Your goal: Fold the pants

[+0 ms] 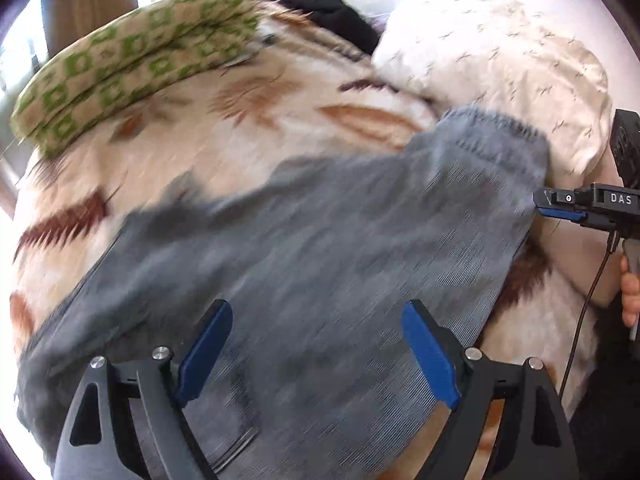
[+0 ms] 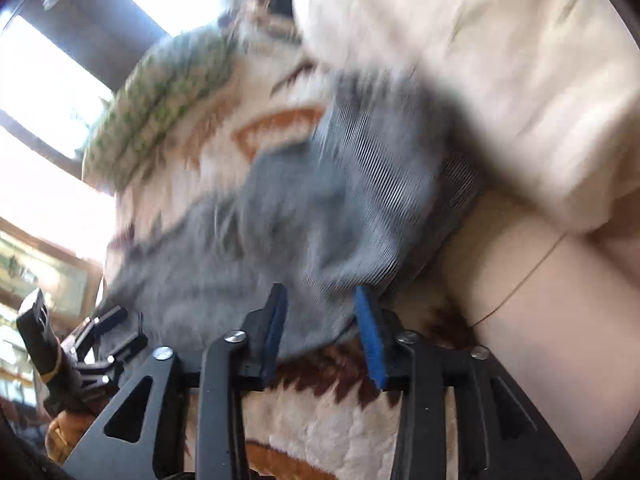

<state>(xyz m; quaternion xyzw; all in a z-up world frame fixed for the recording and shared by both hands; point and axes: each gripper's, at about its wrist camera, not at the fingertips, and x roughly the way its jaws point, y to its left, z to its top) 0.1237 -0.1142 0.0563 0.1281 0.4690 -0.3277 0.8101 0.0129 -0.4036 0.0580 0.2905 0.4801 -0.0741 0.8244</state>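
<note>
Grey pants (image 1: 320, 240) lie spread on a cream blanket with brown leaf patterns (image 1: 248, 112). The elastic waistband (image 1: 492, 128) points to the far right, near a pillow. My left gripper (image 1: 316, 344) is open just above the pants near their lower part, holding nothing. My right gripper (image 2: 322, 328) is partly open, its blue pads on either side of the pants' edge (image 2: 320, 312); it also shows at the right edge of the left wrist view (image 1: 560, 204). The right wrist view is blurred.
A green-patterned folded cushion (image 1: 128, 60) lies at the far left of the bed. A cream pillow (image 1: 500, 60) lies at the far right, with a black garment (image 1: 332, 12) behind it. Windows (image 2: 48, 92) are beyond the bed.
</note>
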